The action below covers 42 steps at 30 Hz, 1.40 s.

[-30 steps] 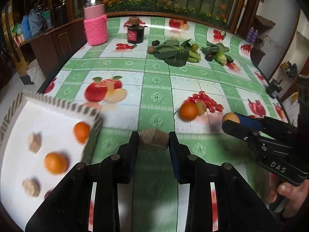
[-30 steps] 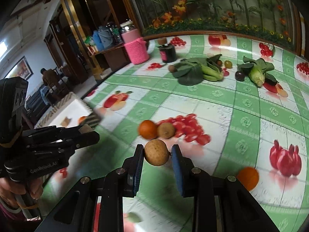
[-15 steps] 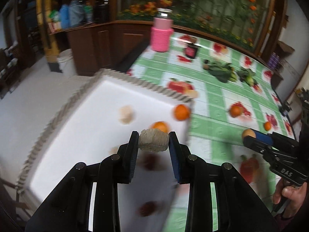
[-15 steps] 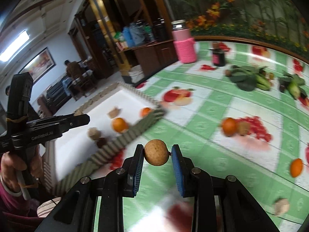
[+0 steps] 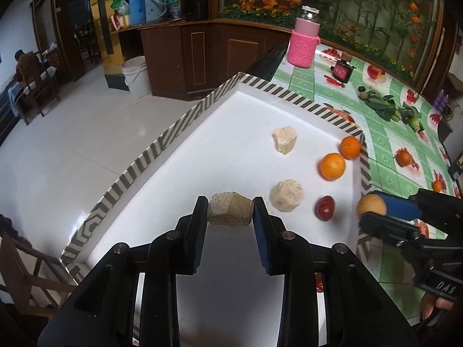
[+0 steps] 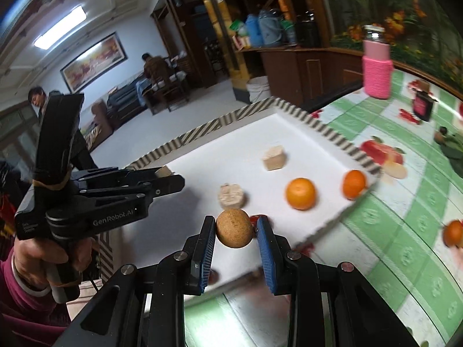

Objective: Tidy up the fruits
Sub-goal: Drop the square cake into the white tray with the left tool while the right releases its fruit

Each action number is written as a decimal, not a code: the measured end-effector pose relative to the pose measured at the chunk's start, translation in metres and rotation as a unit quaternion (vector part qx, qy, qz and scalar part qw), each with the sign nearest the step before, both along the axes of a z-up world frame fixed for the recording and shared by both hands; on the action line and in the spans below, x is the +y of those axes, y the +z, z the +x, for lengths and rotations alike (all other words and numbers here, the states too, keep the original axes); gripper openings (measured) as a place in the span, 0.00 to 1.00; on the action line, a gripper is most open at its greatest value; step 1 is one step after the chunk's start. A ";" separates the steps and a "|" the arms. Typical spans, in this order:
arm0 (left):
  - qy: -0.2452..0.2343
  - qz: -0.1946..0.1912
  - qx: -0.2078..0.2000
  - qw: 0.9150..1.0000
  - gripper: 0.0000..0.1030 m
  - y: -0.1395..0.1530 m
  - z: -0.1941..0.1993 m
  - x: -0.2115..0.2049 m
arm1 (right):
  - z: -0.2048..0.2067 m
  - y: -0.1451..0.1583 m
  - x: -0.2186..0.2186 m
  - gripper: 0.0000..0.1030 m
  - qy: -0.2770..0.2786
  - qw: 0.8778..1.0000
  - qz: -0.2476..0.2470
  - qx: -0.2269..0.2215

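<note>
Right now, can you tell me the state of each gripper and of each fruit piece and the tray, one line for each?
left gripper: shut on the beige chunk, held above the tray.
right gripper: shut on the round brown fruit, at the tray's edge.
tray: on the table, holding fruits.
two oranges: resting in the tray.
two pale chunks: resting in the tray.
red fruit: resting in the tray.

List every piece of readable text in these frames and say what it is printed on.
"DAS" on the body of the right gripper, seen from the left wrist camera.
"GenRobot.AI" on the body of the left gripper, seen from the right wrist camera.
Small print on the left gripper's rear end: too small to read.
Label on the dark jar: too blurred to read.
</note>
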<state>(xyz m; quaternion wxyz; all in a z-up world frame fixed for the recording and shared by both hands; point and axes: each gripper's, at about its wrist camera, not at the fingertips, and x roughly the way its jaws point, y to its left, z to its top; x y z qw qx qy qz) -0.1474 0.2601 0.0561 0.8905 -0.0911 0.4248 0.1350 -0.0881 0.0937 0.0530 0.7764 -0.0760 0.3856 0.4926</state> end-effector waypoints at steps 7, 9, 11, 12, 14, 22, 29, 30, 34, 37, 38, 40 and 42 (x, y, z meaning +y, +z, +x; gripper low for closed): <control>0.014 0.018 -0.004 1.000 0.29 -0.004 0.000 0.009 | 0.002 -0.010 0.024 0.28 0.018 1.000 -0.011 0.009; 0.017 0.021 -0.004 1.000 0.29 -0.005 0.000 0.011 | 0.000 -0.014 0.028 0.28 0.020 1.000 -0.015 0.013; 0.020 0.025 -0.004 0.999 0.29 -0.006 0.001 0.012 | 0.001 -0.018 0.034 0.28 0.022 0.999 -0.019 0.015; 0.020 0.026 -0.005 0.999 0.29 -0.007 0.001 0.012 | 0.001 -0.020 0.036 0.28 0.022 0.999 -0.021 0.014; 0.022 0.028 -0.005 0.999 0.29 -0.008 0.001 0.013 | 0.001 -0.022 0.039 0.28 0.024 0.999 -0.026 0.015; 0.022 0.034 -0.006 0.999 0.29 -0.009 0.004 0.011 | -0.001 -0.027 0.044 0.28 0.020 0.999 -0.034 0.014; 0.026 0.038 -0.005 0.999 0.29 -0.010 0.004 0.011 | -0.001 -0.031 0.048 0.28 0.015 0.999 -0.049 0.000; 0.027 0.040 -0.004 0.999 0.30 -0.010 0.005 0.010 | -0.001 -0.031 0.048 0.28 0.014 0.999 -0.050 -0.001; 0.029 0.044 0.001 0.999 0.30 -0.011 0.006 0.010 | 0.002 -0.033 0.050 0.28 0.007 0.998 -0.060 -0.010; 0.034 0.041 0.004 0.999 0.30 -0.012 0.006 0.011 | 0.002 -0.034 0.052 0.29 0.005 0.997 -0.071 -0.020; 0.035 0.039 0.005 0.999 0.30 -0.012 0.006 0.012 | 0.002 -0.034 0.052 0.30 0.006 0.997 -0.071 -0.022; 0.036 0.037 0.009 0.999 0.31 -0.013 0.006 0.012 | 0.003 -0.033 0.052 0.32 0.012 0.997 -0.071 -0.021; 0.036 0.038 0.009 0.999 0.38 -0.012 0.005 0.012 | 0.002 -0.032 0.048 0.32 0.015 0.998 -0.066 -0.016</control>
